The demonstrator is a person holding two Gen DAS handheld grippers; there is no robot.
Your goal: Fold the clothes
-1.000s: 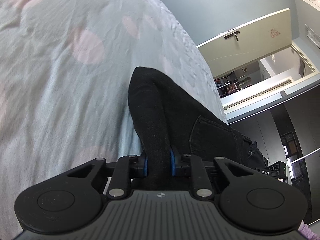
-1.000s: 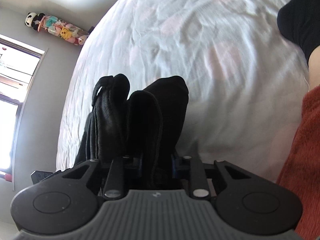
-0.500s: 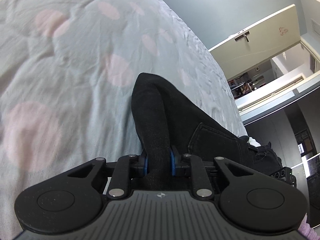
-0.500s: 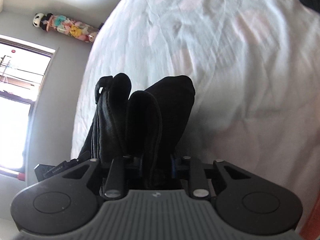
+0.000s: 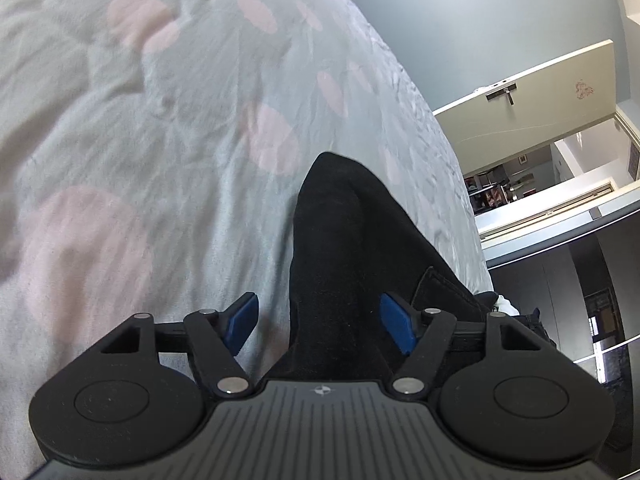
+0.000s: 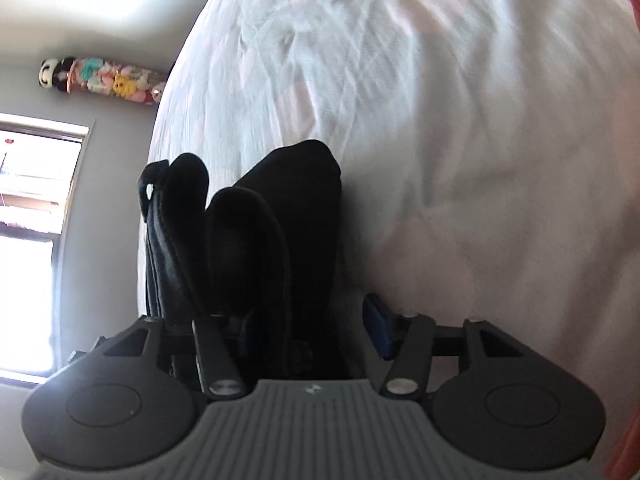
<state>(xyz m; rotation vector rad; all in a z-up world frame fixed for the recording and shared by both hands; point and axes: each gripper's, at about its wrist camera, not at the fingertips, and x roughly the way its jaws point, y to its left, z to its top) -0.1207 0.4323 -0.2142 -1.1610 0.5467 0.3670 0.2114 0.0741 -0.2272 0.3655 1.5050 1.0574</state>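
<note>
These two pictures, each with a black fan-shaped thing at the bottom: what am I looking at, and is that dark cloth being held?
No robot here: a person carries a hand-held gripper in each hand, each with a camera looking forward along its two fingers. One picture comes from the left hand-held gripper, the other from the right hand-held gripper; the fan shape is the tool's own body. Below lies a bed sheet, pale with pink spots. The dark cloth is a pair of black trousers, bunched in folds in the right view. Both sets of jaws have just been opening. The cloth lies between the blue pads, but on the left they stand clear of it, so it is released. On the right, one pad is hidden.
</note>
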